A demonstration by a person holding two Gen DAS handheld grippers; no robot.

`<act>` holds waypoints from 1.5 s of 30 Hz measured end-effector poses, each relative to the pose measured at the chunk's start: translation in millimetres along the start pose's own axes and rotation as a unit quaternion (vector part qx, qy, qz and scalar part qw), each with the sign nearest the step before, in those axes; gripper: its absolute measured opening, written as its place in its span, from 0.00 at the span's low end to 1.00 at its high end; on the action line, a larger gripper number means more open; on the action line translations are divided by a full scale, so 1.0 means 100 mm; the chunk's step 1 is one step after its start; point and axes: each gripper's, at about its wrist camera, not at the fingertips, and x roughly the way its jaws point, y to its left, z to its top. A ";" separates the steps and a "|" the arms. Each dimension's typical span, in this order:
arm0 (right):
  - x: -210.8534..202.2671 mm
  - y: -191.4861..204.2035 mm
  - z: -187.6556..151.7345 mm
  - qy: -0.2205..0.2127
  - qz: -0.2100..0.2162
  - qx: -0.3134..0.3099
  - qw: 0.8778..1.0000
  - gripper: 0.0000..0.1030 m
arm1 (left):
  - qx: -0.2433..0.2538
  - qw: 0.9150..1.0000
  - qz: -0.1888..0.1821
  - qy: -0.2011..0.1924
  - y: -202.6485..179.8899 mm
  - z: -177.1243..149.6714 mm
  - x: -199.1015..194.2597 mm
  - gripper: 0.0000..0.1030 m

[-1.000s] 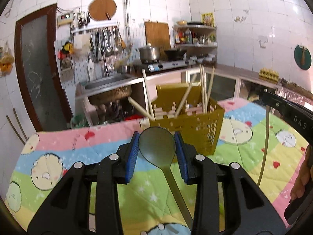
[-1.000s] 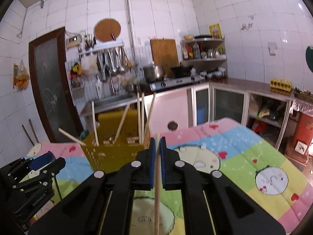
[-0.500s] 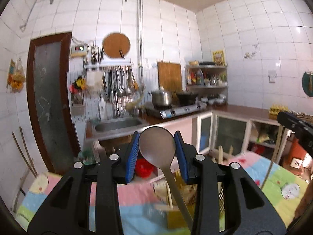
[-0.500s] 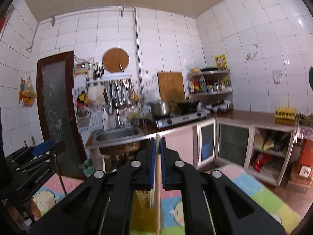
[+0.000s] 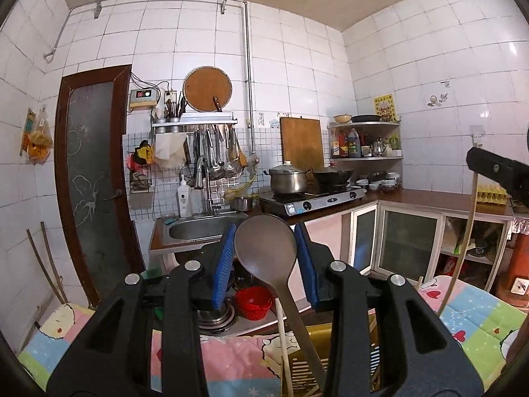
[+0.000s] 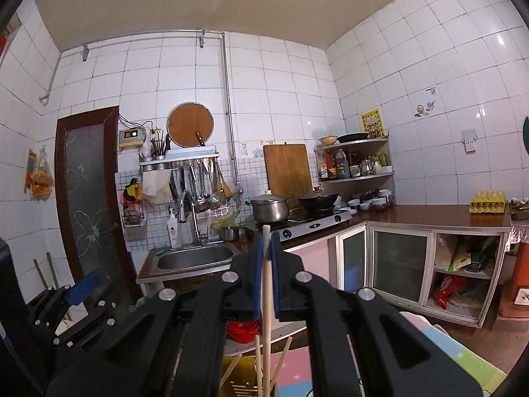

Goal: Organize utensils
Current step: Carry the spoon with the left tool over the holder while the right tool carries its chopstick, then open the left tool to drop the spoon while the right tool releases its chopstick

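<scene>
Left wrist view: left gripper (image 5: 264, 258) clamps a spoon (image 5: 266, 251) by the bowl, blue pads on both sides, handle hanging down toward the yellow basket (image 5: 344, 357). Basket sits on the patterned table cover (image 5: 231, 360), only its top edge visible at the bottom edge of the view; one chopstick (image 5: 282, 344) sticks up out of it. The right gripper (image 5: 496, 172) shows at the right edge with a pale stick hanging from it.

Right wrist view: right gripper (image 6: 266, 254) is clenched tight on a chopstick (image 6: 267, 284), held upright, lower end dangling over the basket (image 6: 241, 383) at the bottom edge. More chopsticks (image 6: 281, 360) lean in the basket. The left gripper (image 6: 79, 291) is at the left edge.

Risks: both items are pinched near their top ends, so they can swing or pivot when lowered. Spoon held by its rounded bowl could slip out sideways. The basket is nearly out of view, so aiming a drop is hard; a lower end could catch the rim or the leaning sticks and miss the compartment.
</scene>
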 end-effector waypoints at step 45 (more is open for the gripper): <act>-0.61 -0.24 -1.81 0.327 0.020 -0.038 0.944 0.61 | -0.044 0.971 0.001 0.236 0.80 -1.14 -0.72 0.95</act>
